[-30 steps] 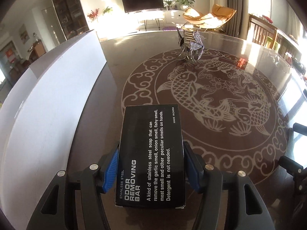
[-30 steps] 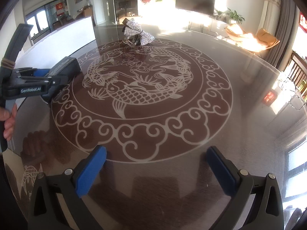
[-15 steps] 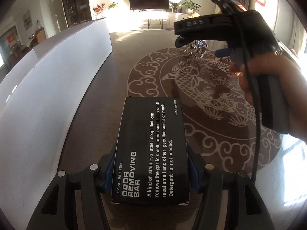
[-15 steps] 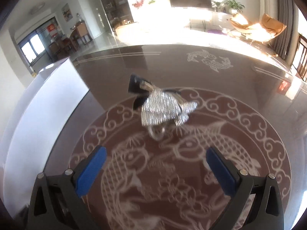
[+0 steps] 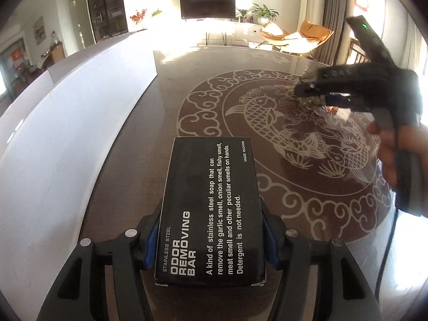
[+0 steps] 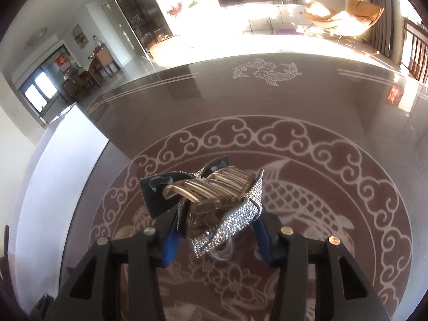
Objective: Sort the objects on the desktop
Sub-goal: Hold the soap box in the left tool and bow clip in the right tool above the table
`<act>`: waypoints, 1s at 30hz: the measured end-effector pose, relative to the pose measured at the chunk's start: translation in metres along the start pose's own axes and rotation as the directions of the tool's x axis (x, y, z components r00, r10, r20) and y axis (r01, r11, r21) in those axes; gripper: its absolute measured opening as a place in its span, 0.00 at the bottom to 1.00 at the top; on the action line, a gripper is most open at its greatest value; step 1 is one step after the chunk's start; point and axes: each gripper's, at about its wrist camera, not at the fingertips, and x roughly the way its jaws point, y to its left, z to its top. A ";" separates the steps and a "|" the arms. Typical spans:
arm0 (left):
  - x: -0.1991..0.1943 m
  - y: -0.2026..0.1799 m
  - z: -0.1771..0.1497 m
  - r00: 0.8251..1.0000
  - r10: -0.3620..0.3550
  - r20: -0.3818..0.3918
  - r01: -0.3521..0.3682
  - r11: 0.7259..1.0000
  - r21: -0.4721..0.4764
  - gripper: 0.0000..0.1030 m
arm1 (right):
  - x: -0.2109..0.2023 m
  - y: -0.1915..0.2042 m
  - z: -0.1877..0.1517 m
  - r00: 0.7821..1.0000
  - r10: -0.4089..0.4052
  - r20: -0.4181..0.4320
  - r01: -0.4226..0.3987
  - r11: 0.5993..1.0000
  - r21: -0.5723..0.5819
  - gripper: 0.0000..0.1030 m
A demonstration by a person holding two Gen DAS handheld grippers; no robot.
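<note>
The right gripper (image 6: 214,236) is closing its jaws around the sparkly hair clip (image 6: 211,206) lying on the table's fish pattern (image 6: 321,200); squeezing gently avoids slipping. Beside the pattern, the left gripper (image 5: 210,243) is clamping the black box (image 5: 211,214).

Strong sunlight from the far windows, blown-out white on the room's pale floor (image 5: 214,34). Heavy glare across the glossy dark-brown fish-patterned tabletop (image 6: 334,101). Fisheye bends the edges, corners vignetted black. Left view: the person's hand (image 5: 393,152) motion-blurred; near objects sharp.
</note>
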 end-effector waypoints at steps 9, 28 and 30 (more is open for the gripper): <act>-0.008 0.001 -0.002 1.000 -0.009 -0.011 0.008 1.000 -0.010 0.58 | -0.085 -0.064 -0.113 0.956 0.292 0.003 -0.291 0.950 0.112 0.50; -0.019 0.005 -0.004 0.999 -0.034 -0.019 0.033 0.999 -0.030 0.59 | -0.133 -0.075 -0.128 0.998 0.056 -0.009 -0.056 0.945 -0.322 0.88; -0.021 0.005 -0.005 0.999 -0.035 -0.015 0.035 0.999 -0.028 0.59 | -0.125 -0.071 -0.136 0.999 0.026 -0.037 -0.038 0.927 -0.372 0.85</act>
